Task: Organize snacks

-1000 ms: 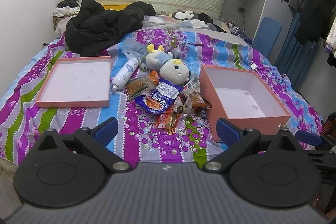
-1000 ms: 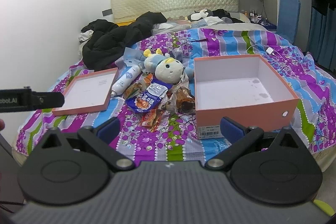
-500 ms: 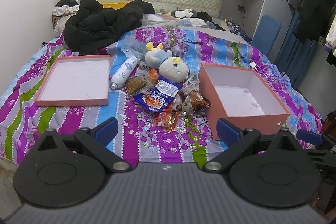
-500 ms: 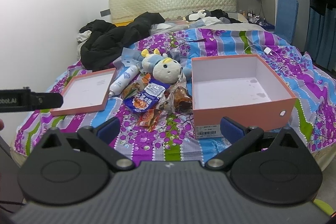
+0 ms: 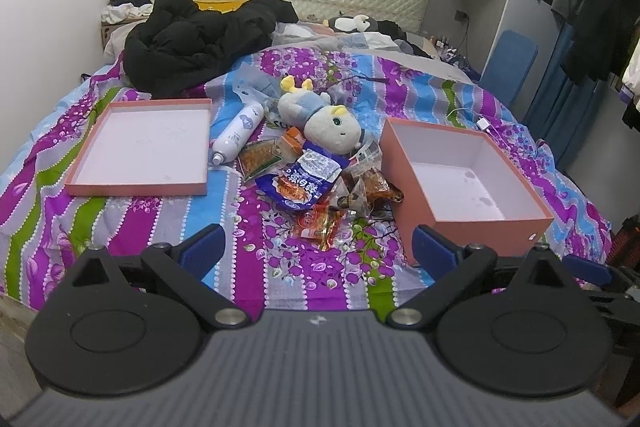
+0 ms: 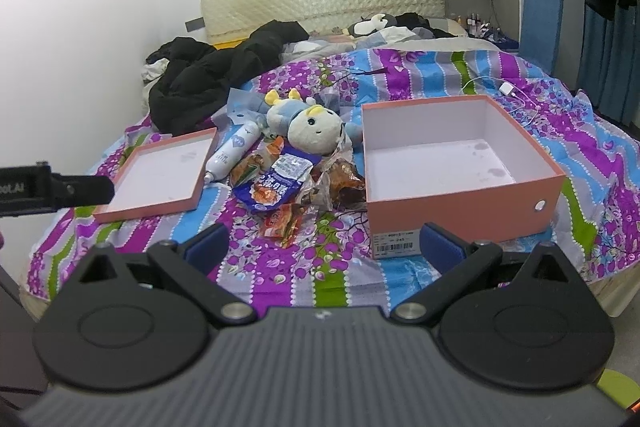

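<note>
Several snack packets lie heaped mid-bed: a blue packet (image 5: 301, 182) (image 6: 280, 183), a red-orange one (image 5: 320, 223) (image 6: 281, 223), brownish ones (image 5: 376, 187) (image 6: 346, 183). To their right stands a deep pink box (image 5: 476, 231) (image 6: 460, 205), white inside, with nothing in it. Its shallow lid (image 5: 136, 189) (image 6: 148, 213) lies to the left. My left gripper (image 5: 318, 253) is open, short of the bed's near edge, holding nothing. My right gripper (image 6: 324, 245) is open too, just before the box's front wall. The left gripper's finger (image 6: 80, 189) juts in from the left in the right wrist view.
A plush toy (image 5: 324, 125) (image 6: 308, 127) and a white spray bottle (image 5: 238, 133) (image 6: 232, 151) lie behind the snacks. A black coat (image 5: 192, 43) is piled at the bed's head. A white charger cable (image 5: 480, 121) lies beyond the box; a blue chair (image 5: 508, 63) stands right.
Both views have shifted slightly, with the bed scene sitting a little differently in frame; both grippers stay open and nothing on the bed has moved.
</note>
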Action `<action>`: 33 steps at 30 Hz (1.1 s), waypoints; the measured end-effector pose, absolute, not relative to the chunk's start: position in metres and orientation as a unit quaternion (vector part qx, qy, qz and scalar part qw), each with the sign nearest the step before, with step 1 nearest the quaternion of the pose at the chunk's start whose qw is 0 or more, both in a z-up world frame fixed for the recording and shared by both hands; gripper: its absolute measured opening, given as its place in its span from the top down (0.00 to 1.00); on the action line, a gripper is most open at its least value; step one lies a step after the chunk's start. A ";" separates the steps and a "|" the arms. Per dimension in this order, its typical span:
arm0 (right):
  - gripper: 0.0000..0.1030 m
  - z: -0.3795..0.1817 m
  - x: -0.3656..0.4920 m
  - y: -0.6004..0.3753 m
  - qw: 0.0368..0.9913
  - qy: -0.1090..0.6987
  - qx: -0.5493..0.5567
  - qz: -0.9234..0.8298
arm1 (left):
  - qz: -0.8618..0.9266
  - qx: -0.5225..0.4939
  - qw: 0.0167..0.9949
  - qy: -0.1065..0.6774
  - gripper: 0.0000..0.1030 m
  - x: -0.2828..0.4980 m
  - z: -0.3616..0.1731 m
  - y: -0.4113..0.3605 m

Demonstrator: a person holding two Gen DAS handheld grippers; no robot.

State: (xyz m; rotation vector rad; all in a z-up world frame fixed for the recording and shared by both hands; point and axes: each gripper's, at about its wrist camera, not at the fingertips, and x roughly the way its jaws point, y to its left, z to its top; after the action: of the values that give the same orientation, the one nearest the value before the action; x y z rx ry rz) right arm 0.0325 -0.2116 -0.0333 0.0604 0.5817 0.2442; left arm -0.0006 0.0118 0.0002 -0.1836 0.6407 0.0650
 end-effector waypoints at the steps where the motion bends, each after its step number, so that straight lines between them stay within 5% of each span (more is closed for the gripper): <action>1: 0.00 -0.034 0.033 -0.212 0.950 0.286 0.031 0.120 | 0.032 -0.091 0.944 0.316 0.02 0.000 -0.001 0.012; 33: 0.00 -0.051 0.038 -0.196 0.947 0.303 0.041 0.094 | 0.023 -0.096 0.940 0.328 0.02 0.017 -0.023 0.024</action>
State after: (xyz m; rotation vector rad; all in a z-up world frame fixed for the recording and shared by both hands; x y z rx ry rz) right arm 0.0380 -0.1959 -0.0508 0.0825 0.6171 0.1920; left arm 0.0168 0.0236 -0.0231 -0.1962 0.6691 0.0465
